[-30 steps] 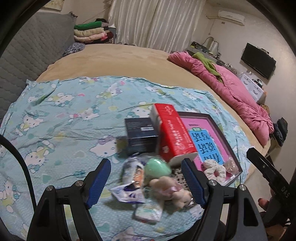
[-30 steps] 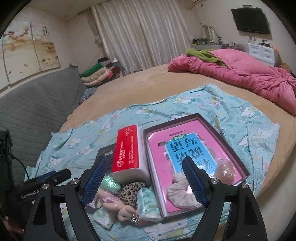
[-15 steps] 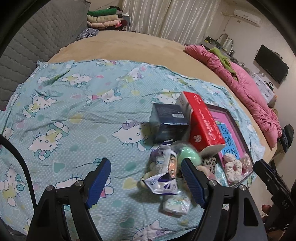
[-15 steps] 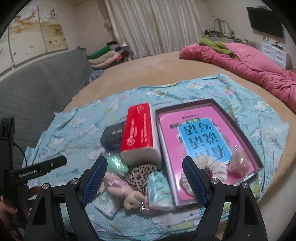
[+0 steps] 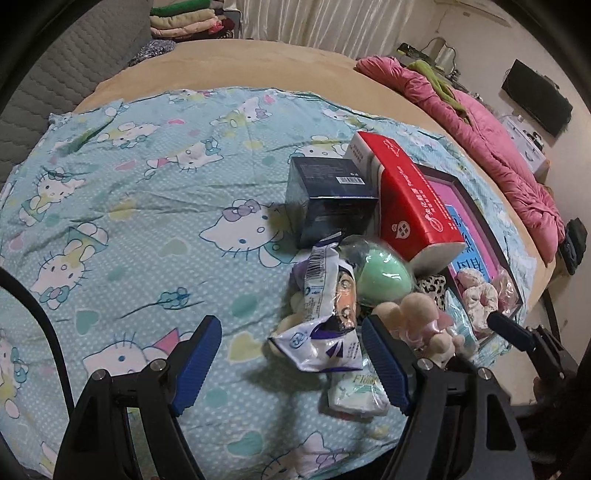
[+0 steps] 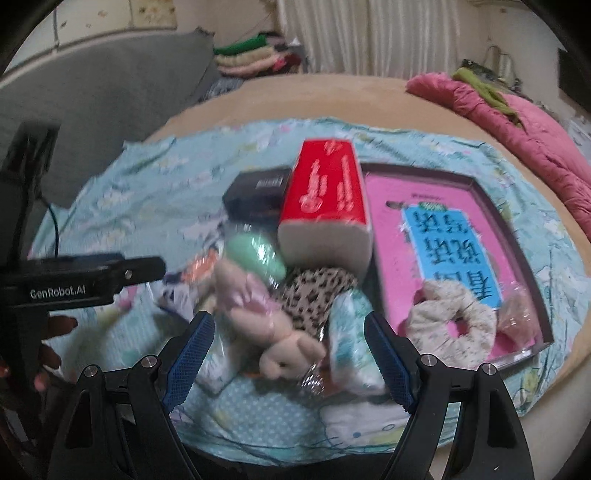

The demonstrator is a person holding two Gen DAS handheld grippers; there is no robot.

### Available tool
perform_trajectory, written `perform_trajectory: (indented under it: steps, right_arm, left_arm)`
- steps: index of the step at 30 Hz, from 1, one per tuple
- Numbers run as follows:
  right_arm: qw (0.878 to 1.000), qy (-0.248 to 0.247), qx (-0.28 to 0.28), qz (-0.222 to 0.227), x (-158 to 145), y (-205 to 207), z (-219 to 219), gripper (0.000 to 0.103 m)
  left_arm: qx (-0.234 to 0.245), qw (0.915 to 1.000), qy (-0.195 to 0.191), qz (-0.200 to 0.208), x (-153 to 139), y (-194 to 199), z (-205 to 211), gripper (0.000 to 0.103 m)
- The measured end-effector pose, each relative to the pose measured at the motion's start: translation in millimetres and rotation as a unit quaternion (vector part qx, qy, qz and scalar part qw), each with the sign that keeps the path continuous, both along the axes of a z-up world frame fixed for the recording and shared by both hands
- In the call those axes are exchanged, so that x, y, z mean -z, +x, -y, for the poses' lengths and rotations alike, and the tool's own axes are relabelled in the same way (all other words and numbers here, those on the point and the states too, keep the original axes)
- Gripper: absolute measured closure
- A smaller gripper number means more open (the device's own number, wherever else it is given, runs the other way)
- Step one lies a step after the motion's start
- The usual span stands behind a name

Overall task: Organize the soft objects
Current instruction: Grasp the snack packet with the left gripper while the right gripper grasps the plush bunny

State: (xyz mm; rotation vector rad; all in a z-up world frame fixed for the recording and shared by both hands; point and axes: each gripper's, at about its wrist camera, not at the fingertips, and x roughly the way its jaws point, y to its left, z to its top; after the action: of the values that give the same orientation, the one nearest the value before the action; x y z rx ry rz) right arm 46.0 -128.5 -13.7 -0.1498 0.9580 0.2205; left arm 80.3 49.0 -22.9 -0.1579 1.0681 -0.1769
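Observation:
A pile of soft things lies on the Hello Kitty sheet (image 5: 147, 206): a small plush doll (image 6: 258, 314) (image 5: 424, 317), a green sponge egg (image 5: 384, 277) (image 6: 258, 254), a leopard-print piece (image 6: 314, 291), tissue packs (image 6: 351, 350) (image 5: 354, 395) and a white-purple packet (image 5: 325, 325). A pink tray (image 6: 476, 184) holds a cream scrunchie (image 6: 450, 325) (image 5: 476, 299). My left gripper (image 5: 291, 365) is open, low over the packet. My right gripper (image 6: 288, 354) is open around the doll.
A red tissue box (image 5: 413, 206) (image 6: 325, 199) and a dark box (image 5: 328, 199) (image 6: 258, 192) stand behind the pile. A pink quilt (image 5: 491, 136) lies far right. Folded clothes (image 5: 184, 22) sit at the back. The bed edge is near right.
Both grippers moved forward and down toward the pile, which now looks larger. The left view swung left. Both stay open.

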Motion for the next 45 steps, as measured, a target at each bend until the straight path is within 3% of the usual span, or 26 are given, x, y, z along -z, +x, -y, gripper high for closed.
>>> perform_trajectory:
  steps: [5, 10, 16, 21, 25, 31, 37, 45]
  right_arm:
    - [0.999, -0.036, -0.02, -0.001, 12, 1, -8, 0.019]
    - [0.998, -0.056, -0.035, 0.001, 20, 3, -12, 0.019]
    - [0.993, -0.093, -0.072, 0.011, 30, 4, -27, 0.019]
    - [0.988, -0.121, -0.099, 0.02, 40, 7, -39, 0.03]
    - [0.986, -0.128, -0.102, 0.012, 49, 15, -38, 0.049]
    - [0.991, -0.089, -0.099, 0.014, 44, 17, -32, 0.071]
    - [0.994, -0.056, -0.088, 0.025, 32, 13, -24, 0.071]
    - [0.997, -0.008, -0.07, 0.028, 20, 11, -13, 0.071]
  left_arm:
    - [0.002, 0.9998, -0.019, -0.002, 8, 4, 9, 0.025]
    - [0.006, 0.9988, 0.048, 0.012, 14, 5, 25, 0.025]
    - [0.022, 0.9991, 0.036, 0.006, 22, 7, 31, 0.025]
    - [0.024, 0.9992, 0.031, 0.003, 24, 9, 30, 0.025]
    - [0.021, 0.9995, 0.024, 0.001, 27, 13, 25, 0.025]
    - [0.015, 0.9999, -0.004, -0.004, 32, 16, 18, 0.029]
    - [0.021, 0.999, -0.036, -0.011, 38, 18, 14, 0.048]
    - [0.028, 0.9992, -0.026, 0.005, 33, 17, 17, 0.055]
